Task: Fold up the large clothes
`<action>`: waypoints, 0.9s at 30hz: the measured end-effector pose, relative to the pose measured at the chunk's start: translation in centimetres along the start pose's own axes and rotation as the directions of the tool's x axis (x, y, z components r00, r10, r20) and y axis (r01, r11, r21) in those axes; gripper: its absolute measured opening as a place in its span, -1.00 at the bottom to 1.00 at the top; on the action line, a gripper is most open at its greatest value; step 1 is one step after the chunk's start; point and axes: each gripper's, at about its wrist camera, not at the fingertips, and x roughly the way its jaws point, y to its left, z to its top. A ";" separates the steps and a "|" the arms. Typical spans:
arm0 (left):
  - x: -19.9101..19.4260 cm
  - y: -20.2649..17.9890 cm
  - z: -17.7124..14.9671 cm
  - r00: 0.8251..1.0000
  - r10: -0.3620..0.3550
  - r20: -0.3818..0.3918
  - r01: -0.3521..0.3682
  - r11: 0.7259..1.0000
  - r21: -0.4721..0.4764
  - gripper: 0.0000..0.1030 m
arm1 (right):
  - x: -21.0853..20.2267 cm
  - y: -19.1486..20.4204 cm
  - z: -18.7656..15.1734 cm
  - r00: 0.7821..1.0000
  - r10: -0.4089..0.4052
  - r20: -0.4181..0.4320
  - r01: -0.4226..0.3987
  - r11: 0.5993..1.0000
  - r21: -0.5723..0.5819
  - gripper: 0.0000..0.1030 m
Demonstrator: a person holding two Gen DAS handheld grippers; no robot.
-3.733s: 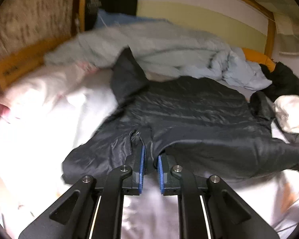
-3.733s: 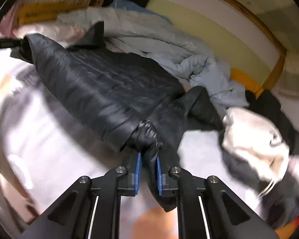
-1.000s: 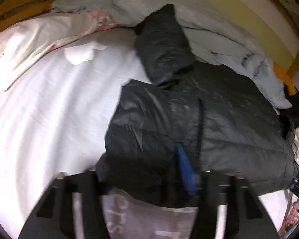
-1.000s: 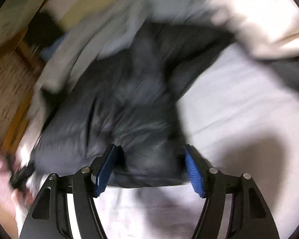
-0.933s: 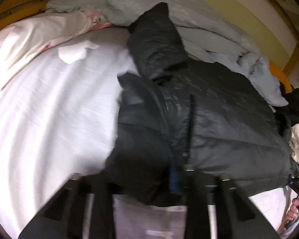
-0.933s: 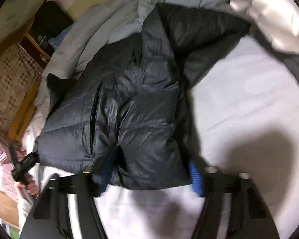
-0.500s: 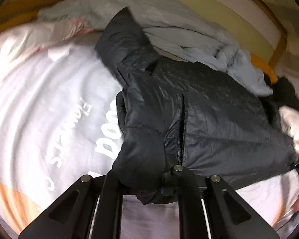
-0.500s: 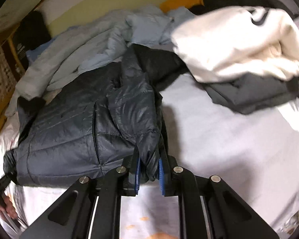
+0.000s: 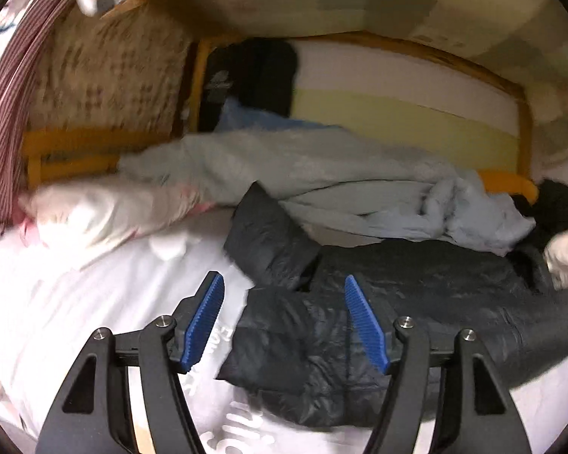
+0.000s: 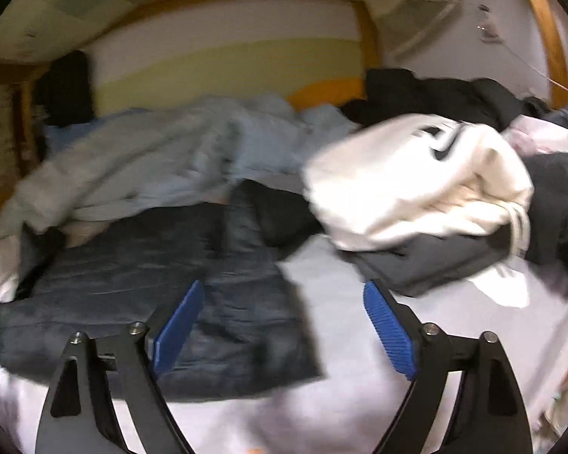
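Observation:
A dark puffer jacket (image 9: pixel 397 310) lies flat on the white bed sheet (image 9: pixel 94 302), both side parts folded in over its middle; it also shows in the right wrist view (image 10: pixel 151 283). One sleeve (image 9: pixel 269 242) sticks out at the far left corner. My left gripper (image 9: pixel 284 321) is open and empty, held above the jacket's near left edge. My right gripper (image 10: pixel 284 329) is open and empty above the jacket's near right edge, blue pads (image 10: pixel 390 333) wide apart.
A pale blue quilt (image 9: pixel 322 181) is bunched along the back by the wooden bed frame (image 9: pixel 75 151). A cream hoodie (image 10: pixel 416 181) lies on dark clothes (image 10: pixel 435 265) at the right. A white pillow (image 9: pixel 94 212) lies at the left.
Both grippers have let go of the folded-in jacket sides, opened wide and drawn back and up from the jacket, which now lies still on the sheet.

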 end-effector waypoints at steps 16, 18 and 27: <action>1.7 -6.6 -4.0 0.966 -0.152 -0.210 0.175 0.979 0.100 1.00 | 2.0 9.5 -4.2 0.981 0.187 -0.054 -0.195 0.948 -0.250 1.00; 2.4 -7.1 -4.6 0.959 -0.150 -0.242 0.180 0.978 0.107 1.00 | 2.7 9.9 -4.4 0.978 0.192 -0.076 -0.205 0.946 -0.253 1.00; 5.0 -9.0 -7.0 0.916 -0.124 -0.382 0.184 0.975 0.125 1.00 | 7.7 8.4 -6.7 0.931 0.167 -0.324 -0.231 0.958 -0.168 1.00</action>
